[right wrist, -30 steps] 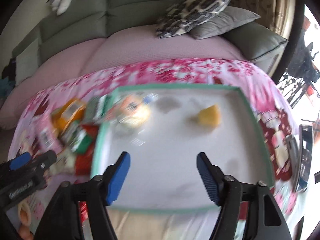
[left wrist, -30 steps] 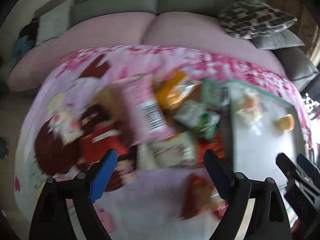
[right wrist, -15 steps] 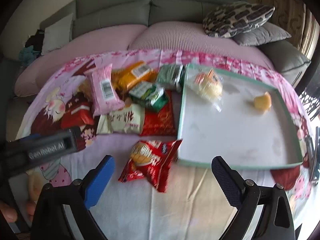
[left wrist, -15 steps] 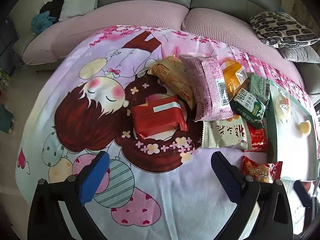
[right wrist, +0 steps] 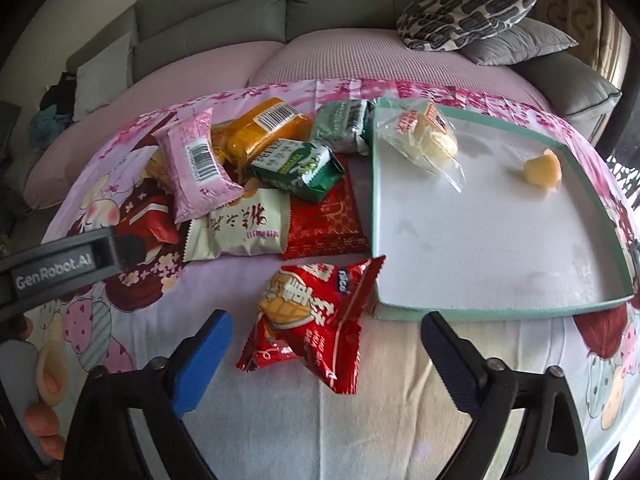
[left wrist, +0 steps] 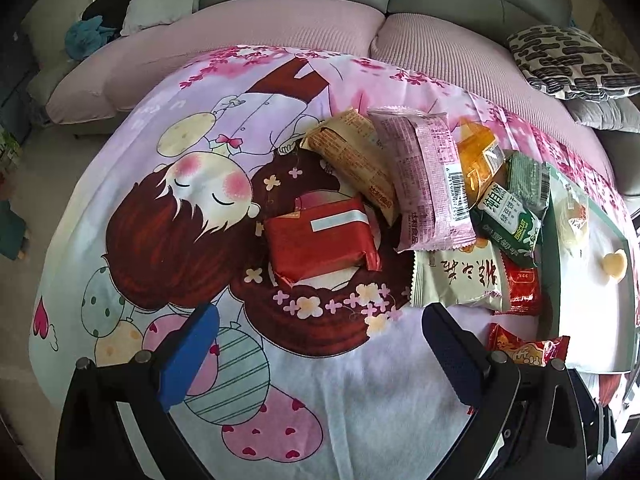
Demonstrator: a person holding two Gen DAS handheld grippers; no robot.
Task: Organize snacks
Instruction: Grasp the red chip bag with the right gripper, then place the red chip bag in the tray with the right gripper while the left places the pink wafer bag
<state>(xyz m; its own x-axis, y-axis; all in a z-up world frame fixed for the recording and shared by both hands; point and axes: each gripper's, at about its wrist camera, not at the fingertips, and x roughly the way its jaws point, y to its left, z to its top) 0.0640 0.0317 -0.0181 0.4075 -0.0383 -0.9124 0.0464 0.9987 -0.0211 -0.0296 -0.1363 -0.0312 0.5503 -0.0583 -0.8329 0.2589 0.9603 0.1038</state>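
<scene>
1. Both views have swung leftward across the table since a second ago: the left wrist view, then blurred over the snack pile and tray, now looks sharply down on the cartoon-print cloth [left wrist: 168, 216], and the right wrist view, then filled by the tray, now takes in the pile as well.
2. A grey sofa [right wrist: 224, 24] with a patterned cushion [right wrist: 468, 8] runs behind the table.
3. At the right side of the cloth sits the green-rimmed tray [right wrist: 472, 312], holding a clear-wrapped pastry [right wrist: 428, 140] at its far left corner and a small yellow piece [right wrist: 542, 170] near its right rim.
4. Just left of the tray lies the snack pile: a pink packet [left wrist: 424, 184] overlapping a tan one [left wrist: 352, 160], an orange packet [right wrist: 268, 128], a green biscuit pack [right wrist: 300, 170], a cream packet [right wrist: 244, 228] and a red wrapped block [left wrist: 320, 244].
5. One red rice-cracker bag [right wrist: 316, 324] lies alone, nearest the right gripper [right wrist: 326, 364], touching the tray's near corner.
6. The right gripper's jaws, which have just been narrowing slightly, stand spread and hold nothing.
7. Beside it, the left gripper [left wrist: 320, 354] hovers over bare cloth, having just widened, jaws apart and empty.
</scene>
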